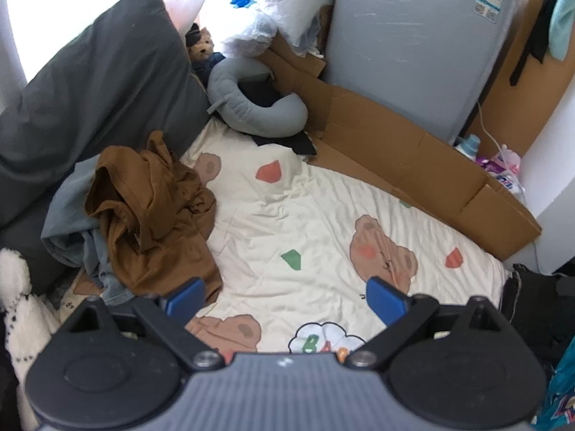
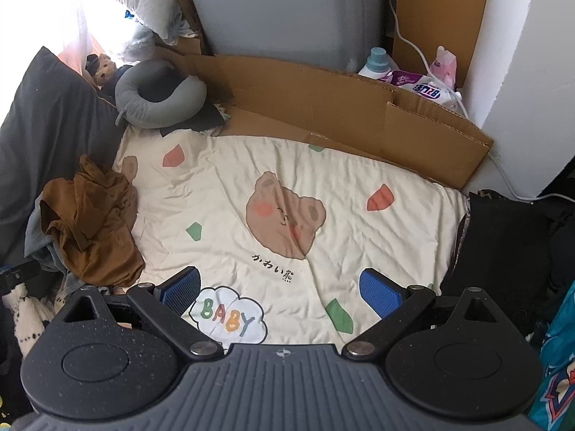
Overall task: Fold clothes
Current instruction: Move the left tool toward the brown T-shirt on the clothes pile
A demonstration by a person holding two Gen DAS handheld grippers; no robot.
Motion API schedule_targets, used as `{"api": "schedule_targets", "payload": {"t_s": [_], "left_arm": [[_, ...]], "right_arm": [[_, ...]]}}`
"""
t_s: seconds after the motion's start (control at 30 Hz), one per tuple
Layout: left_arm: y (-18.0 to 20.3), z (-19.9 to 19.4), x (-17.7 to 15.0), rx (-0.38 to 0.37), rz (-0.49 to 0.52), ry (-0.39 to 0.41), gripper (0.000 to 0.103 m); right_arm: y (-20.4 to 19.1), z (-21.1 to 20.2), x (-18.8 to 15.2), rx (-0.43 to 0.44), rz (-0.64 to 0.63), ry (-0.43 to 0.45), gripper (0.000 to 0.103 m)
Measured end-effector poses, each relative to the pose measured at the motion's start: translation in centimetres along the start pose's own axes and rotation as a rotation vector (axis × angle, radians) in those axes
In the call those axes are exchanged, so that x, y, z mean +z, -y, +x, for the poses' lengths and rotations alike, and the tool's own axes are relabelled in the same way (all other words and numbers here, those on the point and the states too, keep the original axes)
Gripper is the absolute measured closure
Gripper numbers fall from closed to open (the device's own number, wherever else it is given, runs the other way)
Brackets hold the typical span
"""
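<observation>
A crumpled brown garment (image 1: pixel 154 212) (image 2: pixel 93 222) lies heaped at the left edge of the cream bear-print bedsheet (image 1: pixel 309 215) (image 2: pixel 230 186). It rests on a grey-blue garment (image 1: pixel 70 222) (image 2: pixel 34 228) bunched under it. My left gripper (image 1: pixel 285 301) hovers open over the sheet's near edge, its left blue pad close to the brown garment's hem. My right gripper (image 2: pixel 280 292) is open too, above the "BABY" cloud print, holding nothing.
A dark grey pillow (image 1: pixel 90 89) leans at the left. A grey neck pillow (image 1: pixel 251 107) and a teddy bear (image 2: pixel 102 68) sit at the back. Flattened cardboard (image 2: pixel 323 107) lines the far side, with bottles (image 2: pixel 375 61) behind. Dark clothes (image 2: pixel 503 244) lie at the right.
</observation>
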State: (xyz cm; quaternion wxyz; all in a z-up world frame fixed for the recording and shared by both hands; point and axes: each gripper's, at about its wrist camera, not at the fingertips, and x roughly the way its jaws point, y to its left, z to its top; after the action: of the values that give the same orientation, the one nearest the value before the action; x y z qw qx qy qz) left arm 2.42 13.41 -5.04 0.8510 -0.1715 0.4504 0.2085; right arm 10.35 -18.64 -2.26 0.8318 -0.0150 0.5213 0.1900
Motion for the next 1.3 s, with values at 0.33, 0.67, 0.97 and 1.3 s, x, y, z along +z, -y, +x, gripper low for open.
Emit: {"api": "schedule_targets", "payload": {"t_s": [0.33,0.67,0.97,1.3], "left_arm": [[-3.0,3.2,-0.1,0.039,-0.063,0.033,0.006],[-5.7,6.2,-0.6,0.077,-0.115,0.051,0.006],[-7.8,9.9,-2.2,0.123,-0.127,0.064,0.006],[-9.3,14.0,-3.9,0.19,-0.197,0.081,0.006]], "right_arm": [[-0.4,3.2,1.4,0.058,-0.045,-0.002,0.004],[-2.0,6.7,1.8,0.103,-0.114,-0.007,0.005],[-1.4,9.6,2.3,0.092,-0.127,0.012,0.006],[-0.4,14.5,1.8,0.112,-0.123,0.005,0.006]]}}
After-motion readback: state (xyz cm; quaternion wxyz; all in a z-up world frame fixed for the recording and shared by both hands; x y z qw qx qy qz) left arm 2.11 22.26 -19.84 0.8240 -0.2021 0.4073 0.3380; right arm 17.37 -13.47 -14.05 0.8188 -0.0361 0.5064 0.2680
